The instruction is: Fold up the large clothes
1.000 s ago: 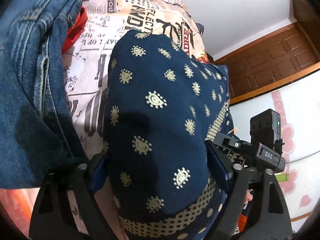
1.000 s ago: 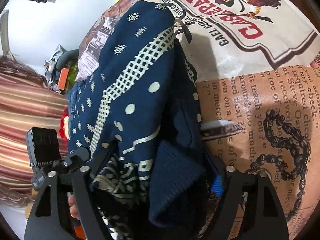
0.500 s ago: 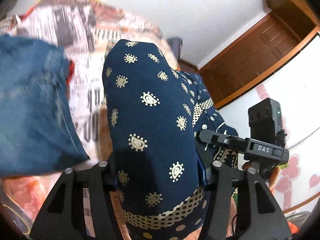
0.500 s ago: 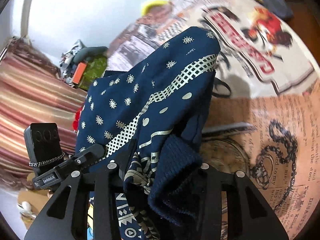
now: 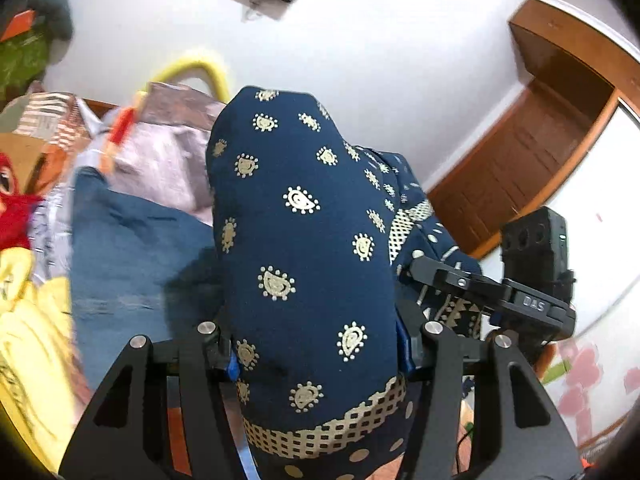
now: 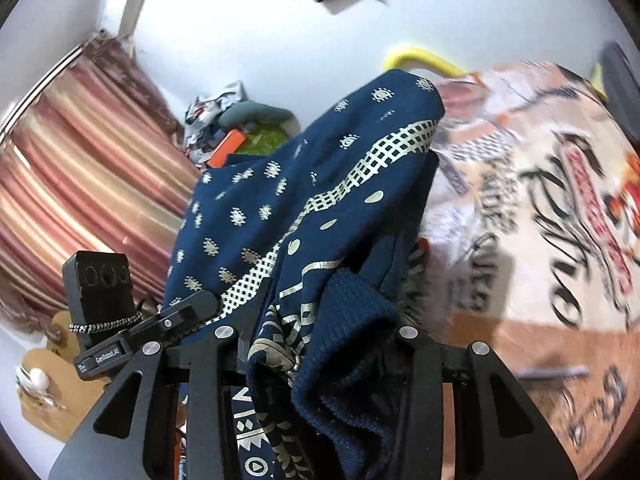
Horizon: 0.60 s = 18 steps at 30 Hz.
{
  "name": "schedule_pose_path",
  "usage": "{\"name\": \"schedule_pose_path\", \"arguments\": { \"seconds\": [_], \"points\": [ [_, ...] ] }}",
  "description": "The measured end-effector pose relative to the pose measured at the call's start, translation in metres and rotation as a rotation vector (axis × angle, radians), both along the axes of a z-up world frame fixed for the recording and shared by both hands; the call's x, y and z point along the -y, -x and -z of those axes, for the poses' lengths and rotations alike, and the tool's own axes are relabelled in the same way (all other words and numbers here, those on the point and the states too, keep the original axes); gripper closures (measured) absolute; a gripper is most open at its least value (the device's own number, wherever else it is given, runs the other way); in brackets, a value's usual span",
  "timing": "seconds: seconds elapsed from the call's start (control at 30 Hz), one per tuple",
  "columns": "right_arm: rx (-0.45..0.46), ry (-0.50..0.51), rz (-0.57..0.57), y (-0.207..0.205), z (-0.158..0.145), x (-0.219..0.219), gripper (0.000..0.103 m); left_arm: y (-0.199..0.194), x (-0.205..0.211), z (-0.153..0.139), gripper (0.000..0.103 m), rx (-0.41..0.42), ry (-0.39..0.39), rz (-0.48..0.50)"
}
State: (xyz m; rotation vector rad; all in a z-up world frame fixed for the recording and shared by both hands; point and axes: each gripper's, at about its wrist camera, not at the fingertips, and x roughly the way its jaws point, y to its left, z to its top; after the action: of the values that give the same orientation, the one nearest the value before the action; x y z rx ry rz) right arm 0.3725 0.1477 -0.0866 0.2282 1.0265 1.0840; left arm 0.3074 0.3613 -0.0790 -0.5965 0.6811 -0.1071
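A navy garment (image 5: 304,248) with a gold paisley print and a checked band fills the left wrist view. My left gripper (image 5: 316,348) is shut on a thick bunch of it. In the right wrist view the same navy garment (image 6: 288,208), with a ribbed cuff (image 6: 348,336), hangs bunched between the fingers of my right gripper (image 6: 320,344), which is shut on it. Each gripper shows in the other's view, close alongside: the right gripper's body (image 5: 520,300) and the left gripper's body (image 6: 120,336). The garment is lifted off the bed (image 6: 540,240).
The bed's printed newspaper-style cover (image 6: 560,220) lies below at right. Blue jeans (image 5: 132,248), a yellow cloth (image 5: 28,320) and red cloth (image 5: 12,208) lie left. A striped curtain (image 6: 80,168), clutter by the wall (image 6: 240,132) and a wooden door (image 5: 528,152) stand around.
Both grippers closed on the navy garment and rose with it off the bed. The views tilted up, so the wall and curtain now show.
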Motion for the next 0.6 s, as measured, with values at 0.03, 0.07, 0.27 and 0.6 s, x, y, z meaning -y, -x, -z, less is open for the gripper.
{"name": "schedule_pose_path", "arguments": {
  "seconds": [0.03, 0.07, 0.27, 0.6],
  "points": [
    [0.003, 0.002, -0.013, 0.000, 0.002, -0.013, 0.066, 0.004, -0.010, 0.002, 0.047, -0.008, -0.006, -0.020],
    [0.001, 0.009, -0.025, -0.002, 0.006, -0.024, 0.066, 0.004, -0.021, 0.006, 0.047, -0.016, -0.002, -0.035],
    [-0.030, 0.092, -0.081, -0.005, 0.057, -0.093, 0.066, -0.001, -0.093, 0.067, 0.047, -0.110, 0.063, -0.114],
    [-0.133, 0.205, -0.124, -0.019, 0.152, -0.127, 0.056, 0.022, -0.139, 0.163, 0.034, -0.178, 0.151, -0.193]
  ]
}}
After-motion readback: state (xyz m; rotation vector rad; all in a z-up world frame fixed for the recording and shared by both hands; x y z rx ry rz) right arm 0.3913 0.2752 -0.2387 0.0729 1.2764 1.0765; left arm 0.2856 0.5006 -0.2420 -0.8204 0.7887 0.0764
